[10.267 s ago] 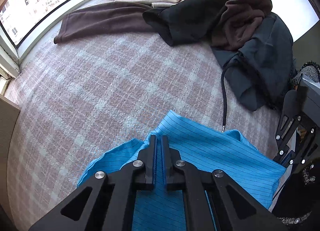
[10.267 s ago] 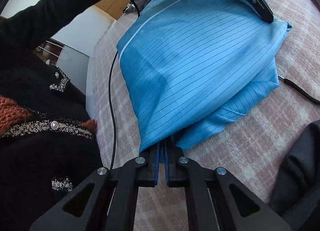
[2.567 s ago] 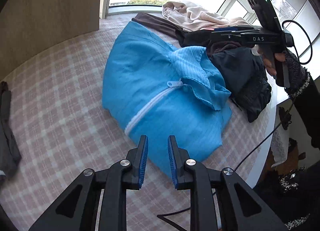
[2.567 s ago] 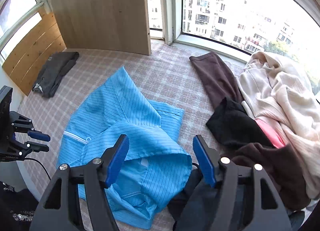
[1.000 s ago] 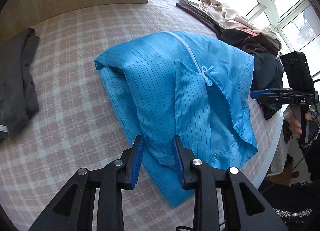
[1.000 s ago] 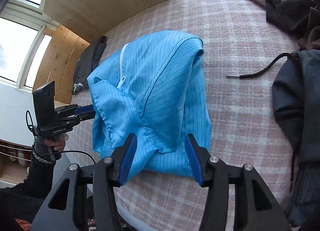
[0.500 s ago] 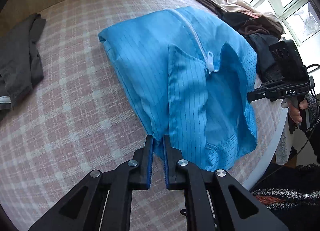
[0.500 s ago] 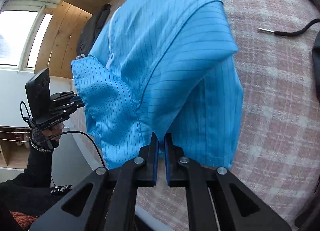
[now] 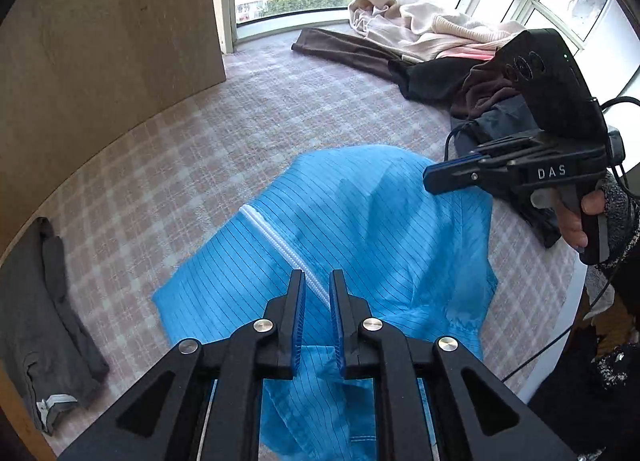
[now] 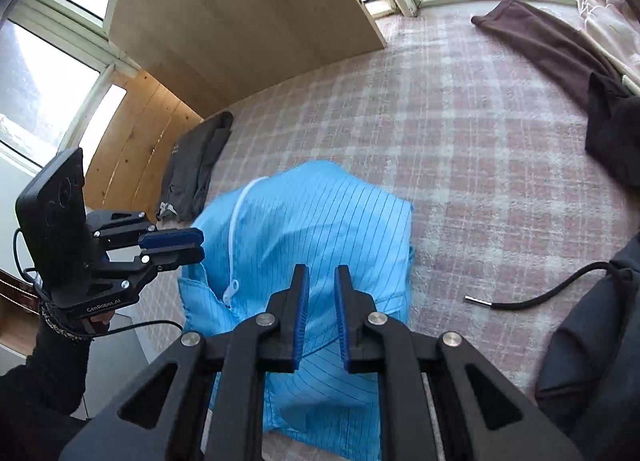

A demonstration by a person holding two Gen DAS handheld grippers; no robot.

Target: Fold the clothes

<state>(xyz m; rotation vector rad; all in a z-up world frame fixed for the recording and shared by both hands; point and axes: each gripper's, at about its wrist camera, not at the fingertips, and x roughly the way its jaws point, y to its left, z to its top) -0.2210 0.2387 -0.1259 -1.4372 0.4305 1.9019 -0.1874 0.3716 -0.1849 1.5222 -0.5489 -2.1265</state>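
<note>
Blue pinstriped garment (image 9: 360, 229): lies in a loose heap on the near part of the pink plaid cover (image 9: 208, 149), its white zipper (image 9: 280, 245) running diagonally across the top; part of the cloth hangs over the near edge, below both tools.
Left gripper (image 9: 318, 281): above the garment's near side, jaws parted by a narrow gap with the zipper showing between them; nothing is pinched (in the right wrist view it appears at (image 10: 176, 247), its blue pads close together but free of the cloth).
Right gripper (image 10: 322, 277): also over the garment, jaws slightly apart and holding nothing; from the left wrist view it hangs at (image 9: 430, 177), to the right of the heap, gripped by a hand (image 9: 576, 217).
Grey folded garment (image 9: 44, 301): flat on the cover to the left, well apart from the blue one.
Unsorted pile (image 9: 440, 57): cream, brown, black and dark pieces bunched along the far right by the window.
Black drawstring (image 10: 532, 297): trails on the cover from the dark clothing, metal tip near the blue garment's right edge.
</note>
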